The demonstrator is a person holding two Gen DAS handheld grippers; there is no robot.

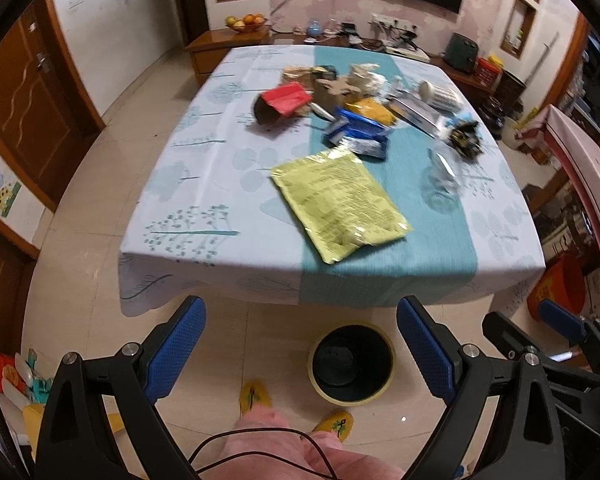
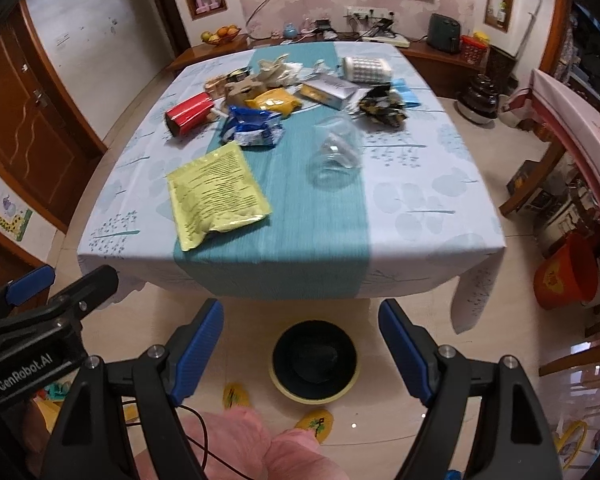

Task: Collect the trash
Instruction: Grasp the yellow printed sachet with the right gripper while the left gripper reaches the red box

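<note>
Both claws are hanging out in front of the desk with nothing in them: the left claw (image 1: 300,344) is spread wide, and the right claw (image 2: 300,350) is just as wide, blue pads well apart. They're side by side, each one poking into the edge of the other's view.

Right below them on the floor sits the black trash bin (image 1: 352,364) with a yellowish rim, just in front of the desk edge, next to the person's yellow slippers (image 1: 254,396).

Then the desk (image 1: 180,208) itself, with its pale tree-print cloth and teal stripe. Nearest the edge is a flat yellow-green packet (image 1: 340,202), lying half on the teal stripe. Just beyond, to its right, is a clear plastic cup (image 2: 336,152) on its side. Further back comes the real pile: a blue and white wrapper (image 1: 358,132), a red carton (image 1: 286,102), a yellow pouch (image 1: 374,112), a silver box (image 2: 332,90), a black and yellow crumpled wrapper (image 2: 382,106), and a white patterned roll (image 2: 366,69) at the far end.

What could go wrong, I'd guess: the flat packet gives the pads no edge to bite, so it may just slide on the slick cloth. The cup looks flimsy and could crush or roll. Drops could miss the bin too, since it's small and partly behind the claws.

Hard to make out: both views are blurry, the packet's print is unreadable, and the beige stuff at the back of the pile is anyone's guess.
</note>
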